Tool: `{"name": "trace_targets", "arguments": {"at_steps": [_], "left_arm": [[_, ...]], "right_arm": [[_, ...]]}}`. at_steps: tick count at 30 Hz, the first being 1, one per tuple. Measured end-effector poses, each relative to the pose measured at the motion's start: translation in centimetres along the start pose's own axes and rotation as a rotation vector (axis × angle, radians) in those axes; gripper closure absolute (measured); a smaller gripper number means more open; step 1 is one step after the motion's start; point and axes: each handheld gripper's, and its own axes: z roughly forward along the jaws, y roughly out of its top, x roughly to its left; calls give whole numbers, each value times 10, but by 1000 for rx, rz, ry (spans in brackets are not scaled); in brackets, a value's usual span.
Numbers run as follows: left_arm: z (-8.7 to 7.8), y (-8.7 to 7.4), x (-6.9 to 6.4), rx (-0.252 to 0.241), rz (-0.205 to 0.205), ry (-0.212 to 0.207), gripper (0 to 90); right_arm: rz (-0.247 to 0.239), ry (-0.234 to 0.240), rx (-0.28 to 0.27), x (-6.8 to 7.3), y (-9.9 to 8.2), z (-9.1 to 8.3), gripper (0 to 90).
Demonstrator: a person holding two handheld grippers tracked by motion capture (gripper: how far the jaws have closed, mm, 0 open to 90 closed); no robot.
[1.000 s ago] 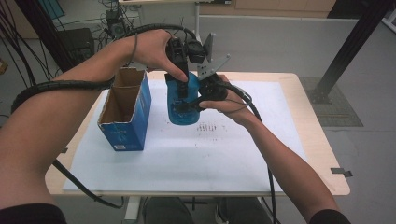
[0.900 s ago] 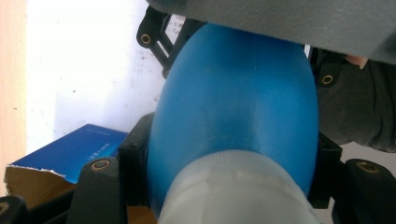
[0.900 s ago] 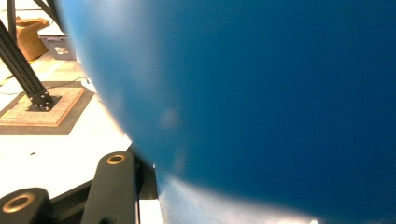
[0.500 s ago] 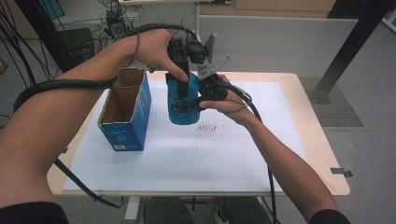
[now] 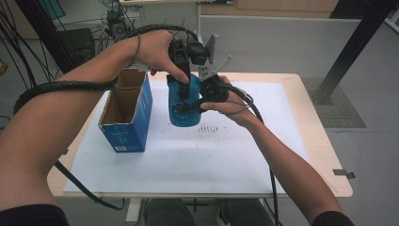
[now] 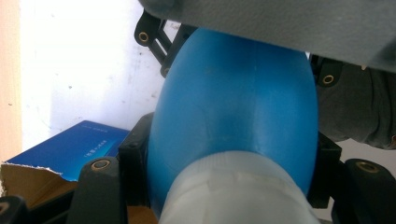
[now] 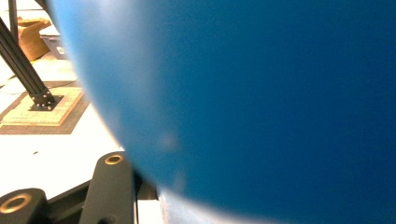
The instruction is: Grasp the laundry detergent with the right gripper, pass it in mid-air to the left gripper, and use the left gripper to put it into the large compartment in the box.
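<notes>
At the middle of the bench [image 5: 282,155], just right of the open blue box [image 5: 126,113], a blue bottle [image 5: 184,106] stands upright on the white sheet [image 5: 197,160]. Left tongs [image 5: 184,84] come down from above, clenched on the bottle at its top end. Right tongs [image 5: 200,101] are clenched on the body from the right. Judged step: the bottle is gripped by both tongs, probably for opening or for loading into the box. The next move calls for a firm hold on the body.
</notes>
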Motion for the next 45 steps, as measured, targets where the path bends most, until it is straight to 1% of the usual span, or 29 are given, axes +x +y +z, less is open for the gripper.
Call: {"name": "trace_targets", "arguments": {"at_steps": [7, 8, 16, 20, 35, 45], "left_arm": [[0, 0, 1, -13, 3, -6, 368], [0, 0, 1, -22, 4, -3, 368], [-2, 1, 0, -19, 8, 4, 369], [-1, 1, 0, -18, 7, -2, 369], [-3, 1, -1, -19, 13, 4, 370], [-4, 1, -2, -20, 9, 1, 370]], "right_arm": [[0, -2, 1, -1, -1, -1, 437], [0, -2, -2, -1, -1, -1, 437], [1, -5, -10, -1, 0, -2, 435], [-1, -7, -7, 0, 0, -2, 435], [-8, -9, -21, 0, -1, -3, 433], [-9, -10, -24, 0, -1, -3, 431]]}}
